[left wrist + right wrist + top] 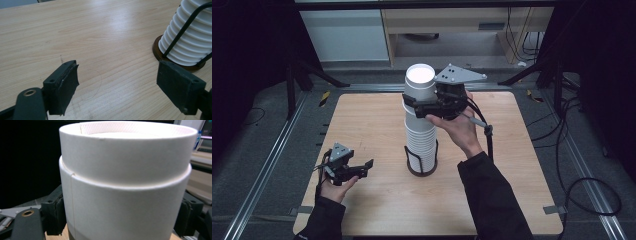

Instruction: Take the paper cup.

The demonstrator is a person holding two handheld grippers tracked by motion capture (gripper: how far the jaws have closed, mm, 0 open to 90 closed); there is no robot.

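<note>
Wooden table [377, 130], right hand-held gripper [414, 106] clamping top cup [420, 82], left hand-held gripper [362, 170] wide open, empty

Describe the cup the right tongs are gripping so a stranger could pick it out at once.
Start at the wooden table and find the tall stack of white paper cups standing in a black wire holder near its middle. Follow the stack to the top: the top cup is held between the jaws of the right tongs. Unlike the tightly nested cups below, most of its wall shows.
</note>
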